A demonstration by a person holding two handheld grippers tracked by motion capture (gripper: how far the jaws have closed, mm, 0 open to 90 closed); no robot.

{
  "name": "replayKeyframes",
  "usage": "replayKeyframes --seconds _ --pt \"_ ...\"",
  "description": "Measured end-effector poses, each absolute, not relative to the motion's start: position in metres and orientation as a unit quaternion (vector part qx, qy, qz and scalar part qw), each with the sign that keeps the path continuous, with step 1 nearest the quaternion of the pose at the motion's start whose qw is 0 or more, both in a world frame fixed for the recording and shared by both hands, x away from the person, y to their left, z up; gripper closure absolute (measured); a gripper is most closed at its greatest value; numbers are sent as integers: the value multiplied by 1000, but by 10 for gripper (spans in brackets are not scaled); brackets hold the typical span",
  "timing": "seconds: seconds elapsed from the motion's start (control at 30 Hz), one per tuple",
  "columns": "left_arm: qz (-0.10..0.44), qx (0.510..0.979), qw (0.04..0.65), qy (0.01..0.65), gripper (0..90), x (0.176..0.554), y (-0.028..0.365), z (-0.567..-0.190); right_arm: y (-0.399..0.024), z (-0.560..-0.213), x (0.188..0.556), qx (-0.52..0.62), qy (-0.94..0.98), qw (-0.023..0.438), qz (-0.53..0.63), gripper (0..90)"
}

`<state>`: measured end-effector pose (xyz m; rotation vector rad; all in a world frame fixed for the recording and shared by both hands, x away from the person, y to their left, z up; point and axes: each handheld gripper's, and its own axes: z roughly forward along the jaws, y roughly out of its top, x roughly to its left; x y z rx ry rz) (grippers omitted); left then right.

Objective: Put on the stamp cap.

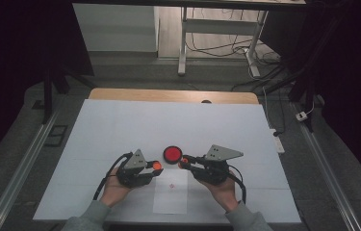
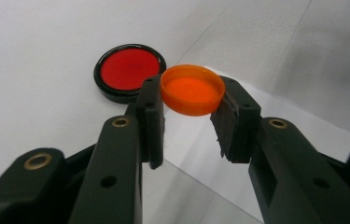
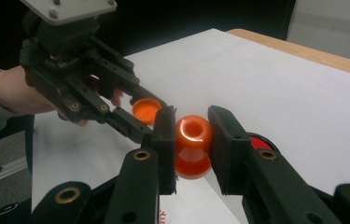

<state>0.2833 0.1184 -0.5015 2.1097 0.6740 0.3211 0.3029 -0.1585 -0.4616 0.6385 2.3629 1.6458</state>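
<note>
Your left gripper pinches an orange cap between its pads, held above the white sheet. Your right gripper clamps an orange stamp body just beside it. Past both tips, a red ink pad lies near on the sheet, nothing between.

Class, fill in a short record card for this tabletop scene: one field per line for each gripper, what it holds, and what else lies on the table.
left gripper: shut on the orange cap, open side up
right gripper: shut on the orange stamp body
red ink pad: round, black-rimmed, uncovered, on the table between the grippers
paper sheet: near edge, small red mark on it
table: white surface
</note>
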Motion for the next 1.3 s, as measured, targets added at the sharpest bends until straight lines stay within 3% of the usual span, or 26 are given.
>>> replayKeyframes --seconds 1.3 --pt "99 865 432 234 645 290 67 -507 -156 -465 303 212 804 90 548 722"
